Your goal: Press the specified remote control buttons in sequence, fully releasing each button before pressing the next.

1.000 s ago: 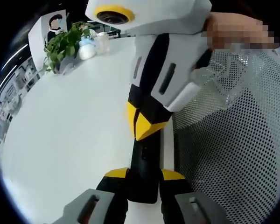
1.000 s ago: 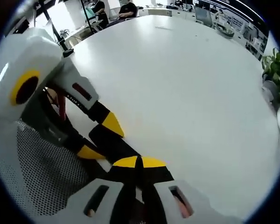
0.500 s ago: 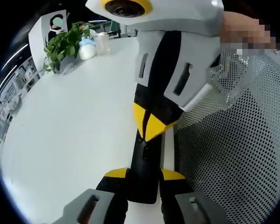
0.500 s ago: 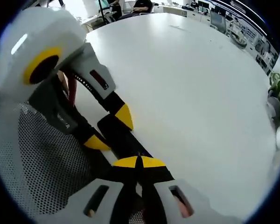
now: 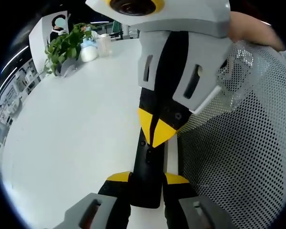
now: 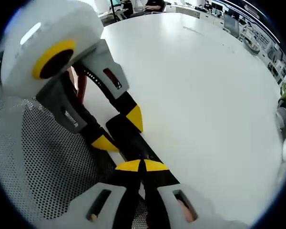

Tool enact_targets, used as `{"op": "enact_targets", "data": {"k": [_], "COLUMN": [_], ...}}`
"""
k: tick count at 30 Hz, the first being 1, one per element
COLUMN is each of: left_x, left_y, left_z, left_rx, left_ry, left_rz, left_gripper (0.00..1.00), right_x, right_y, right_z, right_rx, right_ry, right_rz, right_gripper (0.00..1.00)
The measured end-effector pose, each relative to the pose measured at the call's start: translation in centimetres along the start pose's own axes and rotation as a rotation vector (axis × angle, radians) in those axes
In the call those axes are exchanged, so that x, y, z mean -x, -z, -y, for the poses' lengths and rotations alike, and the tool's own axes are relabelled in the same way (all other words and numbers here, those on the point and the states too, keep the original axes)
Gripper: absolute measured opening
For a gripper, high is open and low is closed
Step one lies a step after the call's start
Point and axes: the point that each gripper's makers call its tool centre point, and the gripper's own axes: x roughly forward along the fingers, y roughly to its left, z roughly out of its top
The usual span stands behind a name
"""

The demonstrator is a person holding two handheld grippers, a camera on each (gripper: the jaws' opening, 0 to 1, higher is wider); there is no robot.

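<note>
Item: remote control (image 5: 148,167), lying on the white table (image 5: 71,143), being pinched by the left gripper (image 5: 147,183). Right gripper (image 6: 142,168), tips pressed together, is bearing onto its face. Risk: closed tips possibly straddling neighbouring buttons.

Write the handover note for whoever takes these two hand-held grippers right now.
Left hand-held gripper: shut on the black remote control, holding its near end above the white table.
Right hand-held gripper: jaws shut, yellow tips on the remote's face.
Potted plant stands at the table's far edge; a perforated sleeve shows beside the remote.
Done: which buttons have been pressed cannot be told.
Left: release fully, then carry on with the sequence.
</note>
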Motion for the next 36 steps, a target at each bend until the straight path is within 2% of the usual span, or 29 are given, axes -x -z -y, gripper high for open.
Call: {"op": "enact_targets", "data": {"k": [7, 19, 24, 36], "left_x": [0.0, 0.03, 0.06, 0.3], "left_y": [-0.03, -0.01, -0.02, 0.24], "left_z": [-0.01, 0.01, 0.01, 0.17], "left_rx": [0.0, 0.0, 0.022, 0.057], "left_ry": [0.001, 0.002, 0.002, 0.014], "left_rz": [0.0, -0.006, -0.011, -0.033], "left_gripper": [0.25, 0.25, 0.25, 0.24], "right_x": [-0.3, -0.28, -0.32, -0.47], "right_y": [0.26, 0.27, 0.24, -0.05], "right_z": [0.16, 0.15, -0.01, 0.01], "right_rx": [0.02, 0.02, 0.109, 0.08], "right_ry": [0.016, 0.02, 0.026, 0.033], "right_rz": [-0.017, 0.0, 0.018, 0.005], "right_gripper": [0.0, 0.0, 0.0, 0.0]}}
